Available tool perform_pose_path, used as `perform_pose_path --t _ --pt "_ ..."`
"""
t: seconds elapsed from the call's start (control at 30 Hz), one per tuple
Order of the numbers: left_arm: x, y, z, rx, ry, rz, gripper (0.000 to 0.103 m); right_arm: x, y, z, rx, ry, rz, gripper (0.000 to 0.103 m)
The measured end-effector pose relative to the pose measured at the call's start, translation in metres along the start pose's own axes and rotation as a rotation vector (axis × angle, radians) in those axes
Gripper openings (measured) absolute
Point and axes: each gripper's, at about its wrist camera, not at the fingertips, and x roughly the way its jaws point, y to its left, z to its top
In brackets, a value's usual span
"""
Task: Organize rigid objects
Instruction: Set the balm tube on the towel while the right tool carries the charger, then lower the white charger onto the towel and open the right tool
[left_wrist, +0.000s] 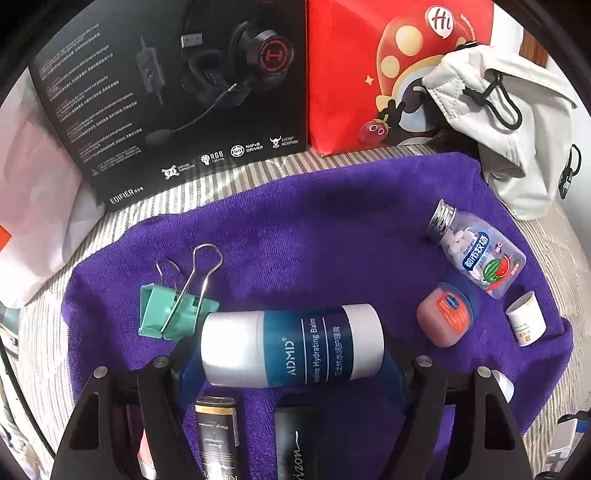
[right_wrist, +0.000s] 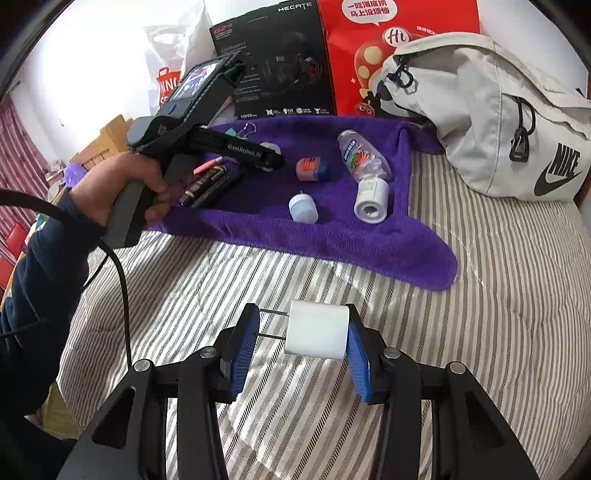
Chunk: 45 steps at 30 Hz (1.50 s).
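Striped bed (right_wrist: 480, 295) carries everything. Grey Nike bag (right_wrist: 498, 122) far ahead-right of the right claw, drawstring mouth slack; contents not visible. Purple towel (right_wrist: 332, 236) ahead of both claws. Left claw (left_wrist: 291, 354) clamped across a balm tube (left_wrist: 291, 345) lying sideways over the towel. Right claw (right_wrist: 301, 332) grips a white plug adapter (right_wrist: 317, 330), prongs pointing left, above bare bed. Clear candy bottle (left_wrist: 476, 254), ahead-right of left claw, lies on its side holding white tablets. Small orange jar (left_wrist: 445, 314) just beside it, lid shut.
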Motion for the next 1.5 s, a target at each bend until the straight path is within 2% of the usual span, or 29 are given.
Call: perform_pose_path --t 0.1,0.27,0.5,0.83,1.0,1.17,1.33,1.5 --pt "0.001 0.002 0.001 -0.015 0.007 -0.013 0.076 -0.002 -0.001 -0.005 0.01 0.002 -0.006 0.045" --pt "0.004 0.004 0.003 -0.024 0.025 -0.004 0.084 -0.013 0.002 -0.009 0.012 -0.011 -0.02 0.045" --pt "0.001 0.005 -0.004 -0.044 0.037 -0.022 0.084 -0.026 0.011 -0.007 -0.003 -0.025 -0.036 0.045" --pt "-0.058 0.023 -0.032 -0.086 -0.05 -0.059 0.087 -0.026 0.029 0.007 -0.048 -0.039 -0.022 0.045" --pt "-0.096 0.05 -0.057 -0.143 -0.094 -0.025 0.087 -0.014 0.037 0.025 -0.08 -0.047 -0.008 0.045" --pt "-0.135 0.078 -0.104 -0.218 -0.125 0.009 0.087 0.002 0.038 0.043 -0.077 -0.067 0.01 0.045" --pt "-0.157 0.093 -0.142 -0.261 -0.154 0.038 0.087 0.024 0.043 0.068 -0.092 -0.071 0.004 0.045" --pt "-0.165 0.095 -0.161 -0.273 -0.163 0.033 0.087 0.048 0.045 0.086 -0.088 -0.062 -0.008 0.045"
